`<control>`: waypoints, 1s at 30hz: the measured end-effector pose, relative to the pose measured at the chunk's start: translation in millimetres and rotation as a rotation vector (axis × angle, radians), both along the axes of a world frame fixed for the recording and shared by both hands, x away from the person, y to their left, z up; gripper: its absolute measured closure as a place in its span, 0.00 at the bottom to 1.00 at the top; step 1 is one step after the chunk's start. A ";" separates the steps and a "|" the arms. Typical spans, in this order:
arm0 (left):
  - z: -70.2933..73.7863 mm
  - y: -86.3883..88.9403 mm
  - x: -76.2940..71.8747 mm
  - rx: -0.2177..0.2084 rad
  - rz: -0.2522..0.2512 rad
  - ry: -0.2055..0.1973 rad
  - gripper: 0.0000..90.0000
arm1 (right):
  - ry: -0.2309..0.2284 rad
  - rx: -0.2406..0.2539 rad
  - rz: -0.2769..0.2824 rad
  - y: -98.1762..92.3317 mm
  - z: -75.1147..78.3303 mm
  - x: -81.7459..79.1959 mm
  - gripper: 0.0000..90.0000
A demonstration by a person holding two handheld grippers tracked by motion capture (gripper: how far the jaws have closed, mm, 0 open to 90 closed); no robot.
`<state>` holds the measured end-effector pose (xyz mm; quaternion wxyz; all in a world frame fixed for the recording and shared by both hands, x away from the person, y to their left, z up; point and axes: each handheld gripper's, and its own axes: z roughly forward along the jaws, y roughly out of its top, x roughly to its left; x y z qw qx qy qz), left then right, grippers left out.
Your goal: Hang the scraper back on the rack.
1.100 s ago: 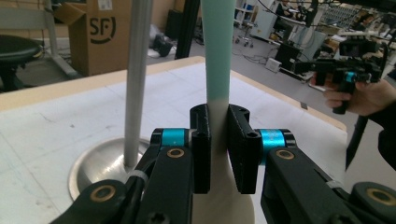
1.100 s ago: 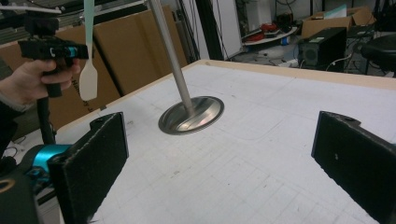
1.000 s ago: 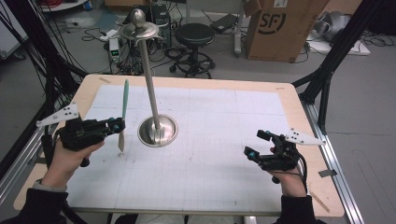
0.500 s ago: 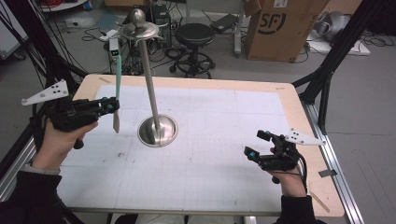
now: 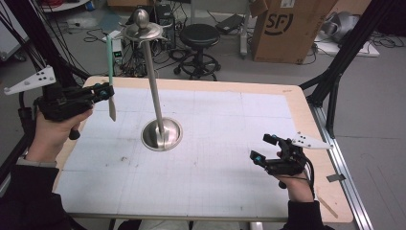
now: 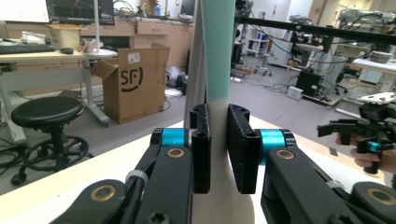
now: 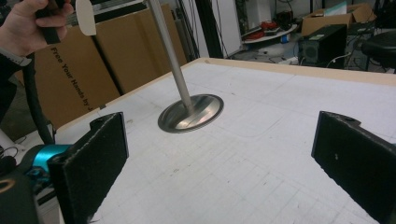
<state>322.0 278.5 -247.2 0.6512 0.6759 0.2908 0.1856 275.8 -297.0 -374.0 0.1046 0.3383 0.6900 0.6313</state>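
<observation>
A tall metal stand [image 5: 162, 134] rises from a round base at the table's middle left to a small dish and knob at its top [image 5: 142, 29]. My left gripper [image 5: 103, 91] is held in the air left of the pole, shut on a long flat tool [image 5: 110, 67] that stands upright, teal above and pale below. In the left gripper view the jaws of the left gripper [image 6: 218, 116] pinch the tool [image 6: 217, 46] at its middle. My right gripper [image 5: 258, 158] rests low near the table's right front, open; between its jaws [image 7: 224, 140] I see the stand's base [image 7: 190, 112].
The white gridded mat [image 5: 230, 143] covers the wooden table [image 5: 297, 103]. Behind the table stand a black stool [image 5: 198, 36] and a cardboard box [image 5: 292, 28]. Black frame struts [image 5: 335, 76] rise at both sides.
My left gripper has risen and drifted left with the tool, whose lower end is now well above the mat. The right gripper has stayed put.
</observation>
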 end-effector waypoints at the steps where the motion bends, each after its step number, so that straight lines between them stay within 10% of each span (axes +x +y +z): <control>1: -0.5 0.3 1.3 0.001 0.005 0.005 0.89 | 0.001 0.002 0.001 -0.3 0.1 -0.2 0.03; 30: -3.3 -9.3 8.1 0.008 -0.017 0.016 0.89 | 0.001 0.002 -0.004 -1.7 -0.2 -0.1 0.03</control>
